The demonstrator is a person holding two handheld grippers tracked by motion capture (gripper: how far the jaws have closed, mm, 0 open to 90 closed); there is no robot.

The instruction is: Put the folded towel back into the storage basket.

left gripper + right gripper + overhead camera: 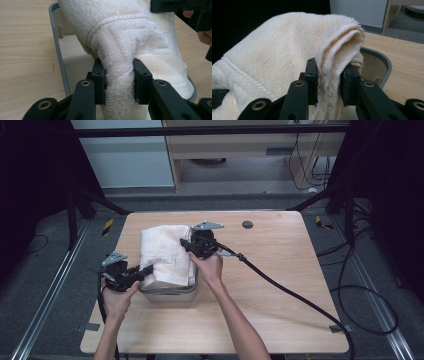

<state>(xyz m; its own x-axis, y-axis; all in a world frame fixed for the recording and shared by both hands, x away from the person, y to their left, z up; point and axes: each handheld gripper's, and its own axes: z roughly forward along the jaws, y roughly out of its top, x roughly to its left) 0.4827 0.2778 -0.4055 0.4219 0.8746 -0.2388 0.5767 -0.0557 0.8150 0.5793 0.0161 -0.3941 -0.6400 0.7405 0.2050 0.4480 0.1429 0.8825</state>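
Towel [162, 255]: white, thick, folded, draped over a grey bin [172, 293] left of the counter's centre, covering nearly all of the bin's top. Sagged at the near end, bunched higher toward twelve o'clock. Hemmed edge with a corded stripe seen in the left gripper view [117, 18].

Bin: grey, rounded rim, pale inside wall [58, 47]; rim again past the towel in the right gripper view [384, 61]. Stood on the counter, near edge toward six o'clock.

Left gripper [142, 271]: at about eight o'clock from the towel, clamped on a gathered fold of the towel's near-left corner; pads [98, 82] pressed into the pile on both sides, cloth squeezed narrow between them. Held by the left hand [117, 300], forearm entering from six o'clock.

Right gripper [186, 245]: at about two o'clock from the towel's middle, clamped on a doubled edge of the towel; pads [312, 80] tight against the layered hem. Held by the right hand [210, 267]; black cable [295, 295] trailed off toward four o'clock across the counter.

Counter [280, 270]: light wood, bare at the right half apart from the cable; small dark round spot [247, 224] near the far edge at about one o'clock from the towel.
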